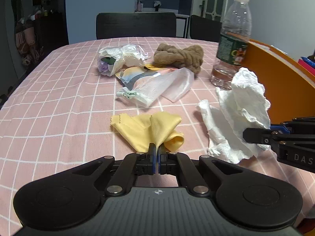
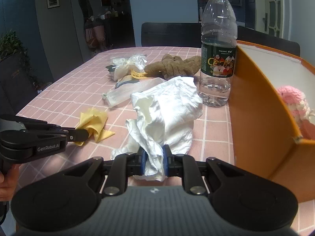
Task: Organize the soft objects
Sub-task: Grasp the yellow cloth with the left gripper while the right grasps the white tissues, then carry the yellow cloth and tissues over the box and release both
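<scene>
My left gripper is shut on a yellow cloth, which lies crumpled on the pink checked tablecloth; it also shows in the right wrist view. My right gripper is shut on a crumpled white paper towel, lifted partly off the table; it also shows in the left wrist view. An orange box stands at the right, with a pink knitted item inside. A brown towel lies further back.
A water bottle stands beside the box's left wall. Clear plastic bags and wrappers lie in the middle of the table, with a crumpled bag behind. Dark chairs stand at the far edge.
</scene>
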The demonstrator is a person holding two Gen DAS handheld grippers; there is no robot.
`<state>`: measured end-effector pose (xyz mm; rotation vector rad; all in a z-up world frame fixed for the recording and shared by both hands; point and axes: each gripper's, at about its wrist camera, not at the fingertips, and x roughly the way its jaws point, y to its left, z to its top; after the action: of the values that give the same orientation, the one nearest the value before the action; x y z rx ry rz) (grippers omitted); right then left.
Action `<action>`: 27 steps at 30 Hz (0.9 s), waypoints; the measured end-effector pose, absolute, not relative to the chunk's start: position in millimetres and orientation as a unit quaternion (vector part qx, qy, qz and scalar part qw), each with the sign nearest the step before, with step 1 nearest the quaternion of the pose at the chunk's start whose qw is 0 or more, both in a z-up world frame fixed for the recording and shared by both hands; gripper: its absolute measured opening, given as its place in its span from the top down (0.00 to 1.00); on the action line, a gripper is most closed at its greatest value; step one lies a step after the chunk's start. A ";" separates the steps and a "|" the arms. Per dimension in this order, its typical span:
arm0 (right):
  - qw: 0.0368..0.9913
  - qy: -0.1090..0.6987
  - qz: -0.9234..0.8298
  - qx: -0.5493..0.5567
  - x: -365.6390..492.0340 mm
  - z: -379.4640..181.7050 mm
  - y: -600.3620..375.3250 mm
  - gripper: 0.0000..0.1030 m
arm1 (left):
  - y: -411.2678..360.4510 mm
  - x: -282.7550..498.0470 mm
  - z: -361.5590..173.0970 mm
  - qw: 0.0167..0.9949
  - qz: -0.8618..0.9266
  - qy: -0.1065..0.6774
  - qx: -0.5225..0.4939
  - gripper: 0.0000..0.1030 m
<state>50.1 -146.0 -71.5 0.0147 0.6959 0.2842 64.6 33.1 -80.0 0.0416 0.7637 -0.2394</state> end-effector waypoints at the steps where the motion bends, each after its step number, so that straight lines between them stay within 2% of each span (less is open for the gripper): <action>1: 0.931 0.338 0.140 0.005 47.2 -70.4 -145.2 0.85 | 32.5 58.7 -78.6 0.921 -0.122 0.370 0.020 0.98; 14: 0.949 0.268 0.165 -0.035 2.3 -12.4 -142.0 0.86 | 22.9 3.9 -25.5 0.942 -0.154 0.297 0.014 0.99; 27: 0.966 0.208 0.143 -0.060 -14.4 59.0 -187.6 0.86 | -2.6 -5.9 22.5 0.949 -0.216 0.229 0.016 0.98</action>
<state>-14.4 -187.6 59.0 -0.1212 0.4210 0.2896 -5.9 -2.6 22.5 0.0335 0.4668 -0.4389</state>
